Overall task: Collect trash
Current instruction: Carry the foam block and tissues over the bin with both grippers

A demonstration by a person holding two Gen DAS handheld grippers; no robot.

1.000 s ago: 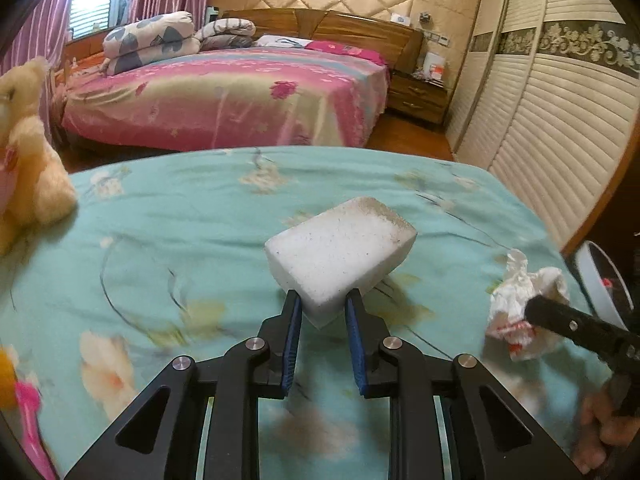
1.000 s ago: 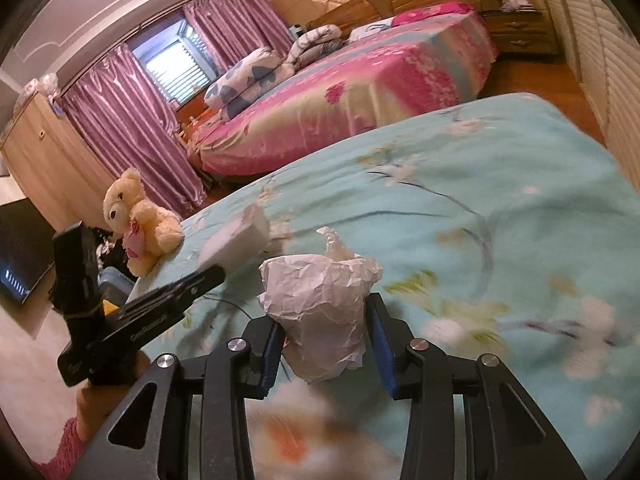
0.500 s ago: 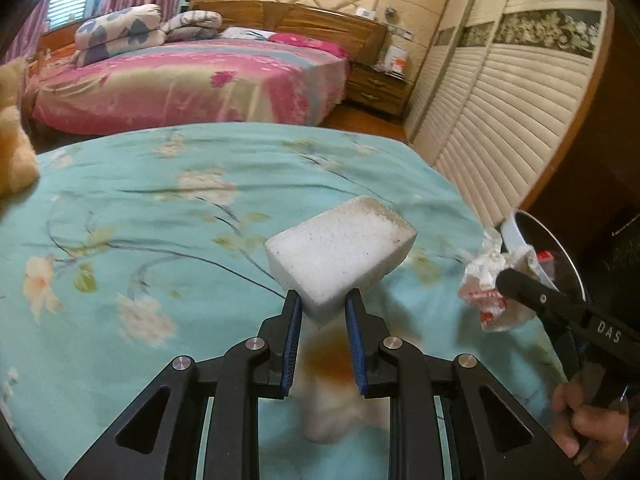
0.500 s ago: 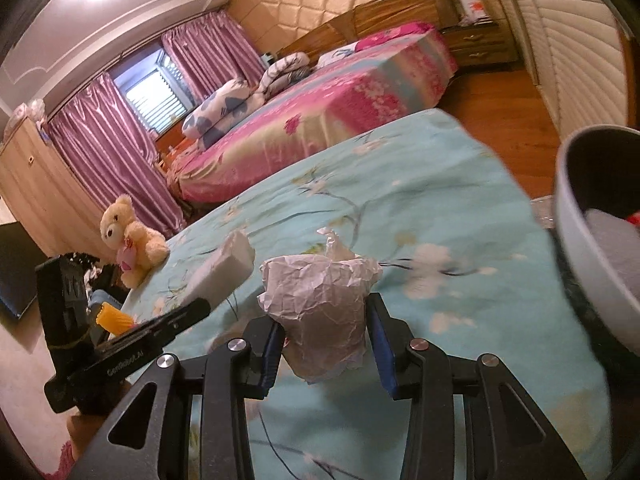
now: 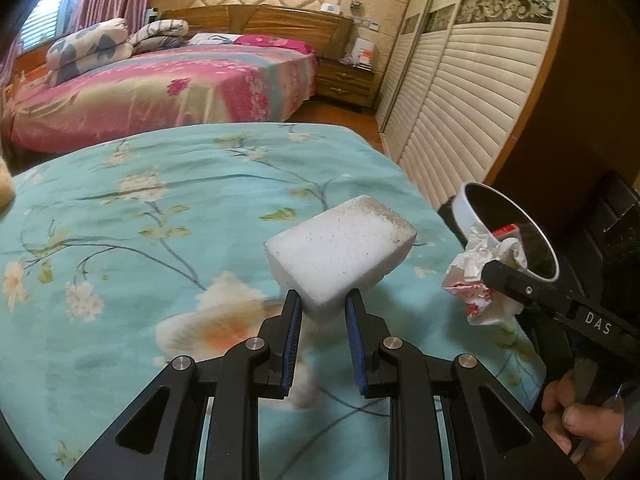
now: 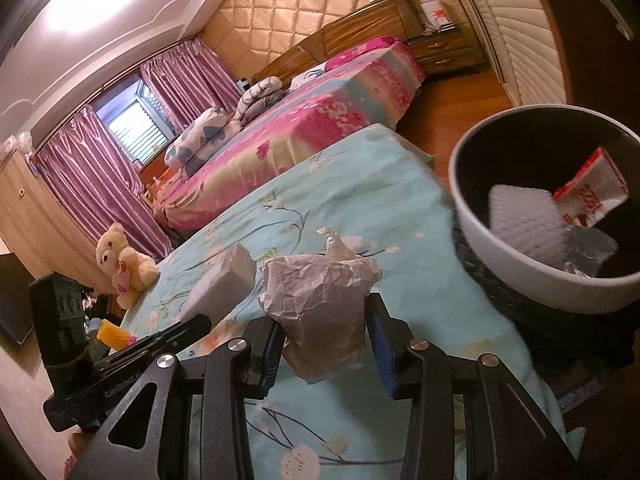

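Right hand-held gripper [image 6: 326, 344] pinching crumpled paper [image 6: 320, 312], left hand-held gripper [image 5: 322, 326] clamping foam block [image 5: 340, 250]; paper probably short of bin [image 6: 500, 256], early release drops it on bed [image 5: 160, 208].

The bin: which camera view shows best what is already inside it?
The right wrist view. There the bin opens toward the camera, showing white foam and a red-and-white wrapper inside. In the left wrist view the bin is at the edge, partly behind the crumpled paper, its inside mostly dark.
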